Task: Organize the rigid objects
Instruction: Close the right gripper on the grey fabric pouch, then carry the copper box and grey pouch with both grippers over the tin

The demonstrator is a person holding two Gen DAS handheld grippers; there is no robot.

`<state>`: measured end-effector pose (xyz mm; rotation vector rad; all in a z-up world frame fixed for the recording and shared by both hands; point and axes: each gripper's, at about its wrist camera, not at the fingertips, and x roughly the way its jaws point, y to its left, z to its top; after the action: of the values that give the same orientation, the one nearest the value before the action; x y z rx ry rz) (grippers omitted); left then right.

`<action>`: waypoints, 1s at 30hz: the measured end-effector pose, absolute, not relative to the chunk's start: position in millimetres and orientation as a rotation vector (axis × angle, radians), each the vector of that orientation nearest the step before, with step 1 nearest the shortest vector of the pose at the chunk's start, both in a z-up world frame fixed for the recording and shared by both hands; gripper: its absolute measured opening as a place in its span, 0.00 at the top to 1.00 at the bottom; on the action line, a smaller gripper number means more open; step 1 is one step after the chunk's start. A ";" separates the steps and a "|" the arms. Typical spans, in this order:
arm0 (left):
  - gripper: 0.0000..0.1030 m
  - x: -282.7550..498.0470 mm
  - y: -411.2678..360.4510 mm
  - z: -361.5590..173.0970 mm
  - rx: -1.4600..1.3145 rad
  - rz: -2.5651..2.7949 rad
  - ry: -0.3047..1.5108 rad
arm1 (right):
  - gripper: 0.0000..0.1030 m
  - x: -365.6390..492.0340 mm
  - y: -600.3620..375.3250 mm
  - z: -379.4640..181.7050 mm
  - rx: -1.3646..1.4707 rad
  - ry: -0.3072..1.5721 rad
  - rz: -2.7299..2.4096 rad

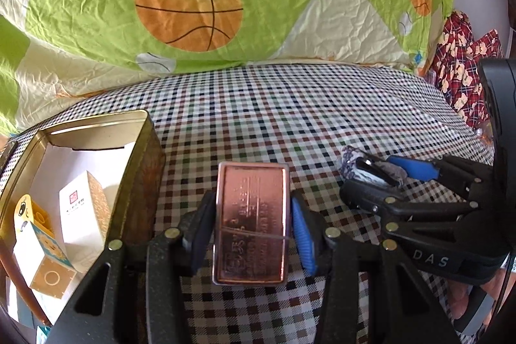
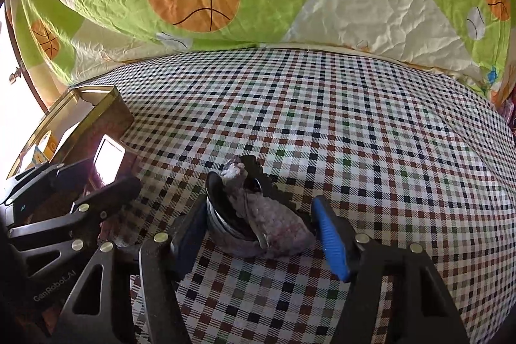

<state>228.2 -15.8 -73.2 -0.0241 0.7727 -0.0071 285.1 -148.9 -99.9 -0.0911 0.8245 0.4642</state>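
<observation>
A flat copper-coloured tin [image 1: 251, 224] lies on the checked cloth, and my left gripper [image 1: 251, 234] is shut on its two long sides. In the right wrist view the same tin [image 2: 109, 160] glares white between that gripper's fingers. To its right lies a dark round piece with a fuzzy grey-purple cover [image 2: 264, 215]. My right gripper [image 2: 259, 239] straddles it with both pads against its sides. The left wrist view shows this bundle [image 1: 371, 168] in the right gripper [image 1: 371, 176] from the side.
An open gold tin box [image 1: 96, 118] stands at the left and holds several small cartons [image 1: 85, 215]; it also shows as the gold box [image 2: 106, 115]. A green basketball-print quilt [image 1: 193, 5] rises behind the checked cloth [image 2: 354, 134]. Red patterned fabric [image 1: 461, 66] lies far right.
</observation>
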 end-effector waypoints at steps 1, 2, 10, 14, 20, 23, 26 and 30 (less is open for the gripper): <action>0.56 227.0 -14.9 -72.3 -0.030 -0.005 0.766 | 0.36 284.2 -148.6 -99.2 -0.095 0.819 0.463; 0.56 225.9 -14.0 -71.5 -0.035 -0.003 0.760 | 0.36 283.4 -148.2 -98.7 -0.099 0.814 0.460; 0.56 214.8 -12.8 -62.8 -0.037 0.011 0.688 | 0.36 274.1 -149.3 -90.2 -0.111 0.747 0.442; 0.56 210.9 -13.0 -59.1 -0.031 0.013 0.658 | 0.36 266.9 -152.7 -83.6 -0.108 0.696 0.432; 0.56 206.6 -13.0 -55.6 -0.029 0.011 0.624 | 0.36 256.0 -153.7 -76.2 -0.123 0.634 0.420; 0.56 203.2 -15.3 -53.7 -0.018 0.014 0.604 | 0.36 251.4 -154.3 -74.0 -0.129 0.606 0.414; 0.56 199.5 -17.9 -51.9 -0.003 0.019 0.584 | 0.36 248.1 -155.0 -72.1 -0.130 0.581 0.408; 0.56 194.2 -21.1 -48.8 0.018 0.030 0.557 | 0.36 242.4 -157.6 -69.8 -0.126 0.545 0.396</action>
<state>194.2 -21.1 -48.8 0.0181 0.5568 0.0301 242.4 -157.6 -69.8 -0.1264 0.5448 0.3958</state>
